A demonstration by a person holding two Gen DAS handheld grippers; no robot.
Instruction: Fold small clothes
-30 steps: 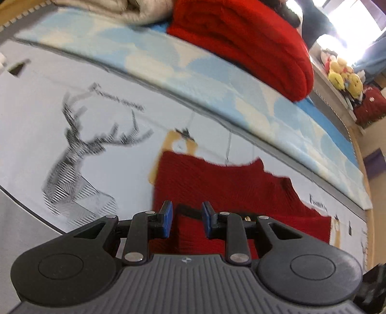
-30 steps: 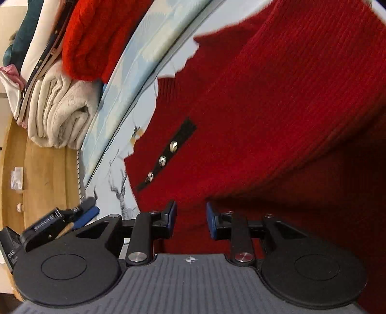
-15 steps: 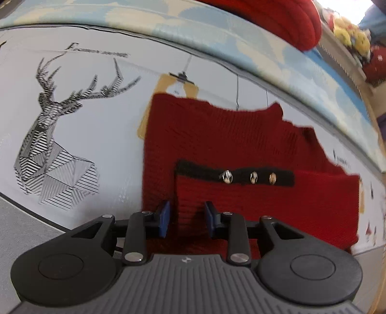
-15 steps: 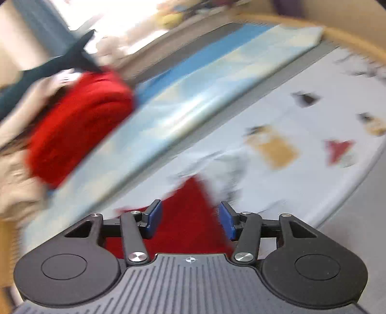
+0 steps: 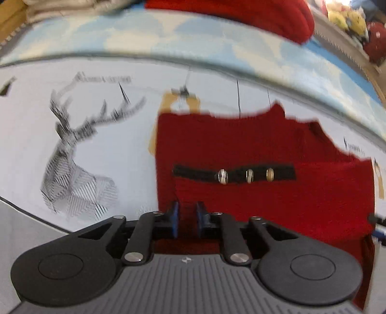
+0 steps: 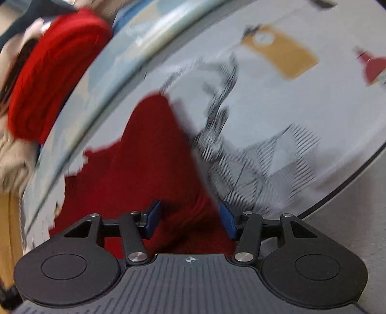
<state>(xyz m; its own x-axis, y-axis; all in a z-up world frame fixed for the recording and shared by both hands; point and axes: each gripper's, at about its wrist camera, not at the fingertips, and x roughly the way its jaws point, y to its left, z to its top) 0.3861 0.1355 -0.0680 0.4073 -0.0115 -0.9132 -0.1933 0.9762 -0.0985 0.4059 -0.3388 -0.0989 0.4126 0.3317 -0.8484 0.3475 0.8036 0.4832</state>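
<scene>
We see the sweater (image 5: pixel 253 145) lying flat on the bed sheet (image 5: pixel 120 149). Left of the sweater is the printed deer (image 5: pixel 74 169). Behind the sweater runs the patterned blanket (image 5: pixel 193 41), and on it sits a stack of folded clothes (image 5: pixel 241 12).

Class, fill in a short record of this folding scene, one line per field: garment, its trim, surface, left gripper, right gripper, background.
garment: red knit garment, lying partly folded
trim: black strip with three metal buttons
surface: white sheet printed with a deer
left gripper: left gripper, jaws narrow and just closing, red knit between them
right gripper: right gripper, jaws apart and just opening, over the garment's edge
background: folded red fabric on a blue-and-white cover
</scene>
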